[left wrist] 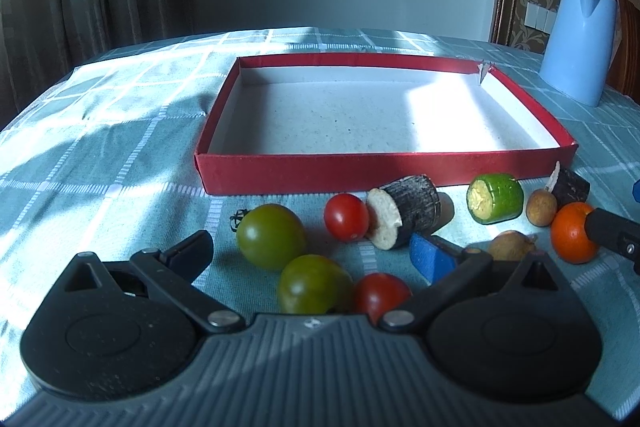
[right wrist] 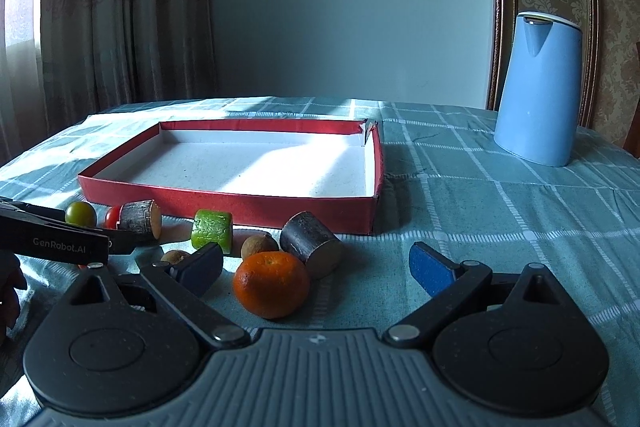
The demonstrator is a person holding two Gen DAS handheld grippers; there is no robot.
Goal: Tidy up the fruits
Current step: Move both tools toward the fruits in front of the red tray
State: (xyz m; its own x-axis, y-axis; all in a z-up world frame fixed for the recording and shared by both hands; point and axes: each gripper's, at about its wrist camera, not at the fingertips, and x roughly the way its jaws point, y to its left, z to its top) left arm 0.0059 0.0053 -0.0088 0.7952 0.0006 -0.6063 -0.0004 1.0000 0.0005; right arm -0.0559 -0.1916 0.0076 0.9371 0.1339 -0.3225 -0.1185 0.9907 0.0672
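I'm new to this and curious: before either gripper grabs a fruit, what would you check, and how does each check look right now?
1. Red box empty, ready for fruit: ok.
2. Left gripper open: ok.
3. Right gripper open: ok.
4. Orange between the right gripper's fingers: ok.
5. Green tomatoes crowded against a red tomato: not ok for a clean grab.
6. Kettle out of the way: ok.
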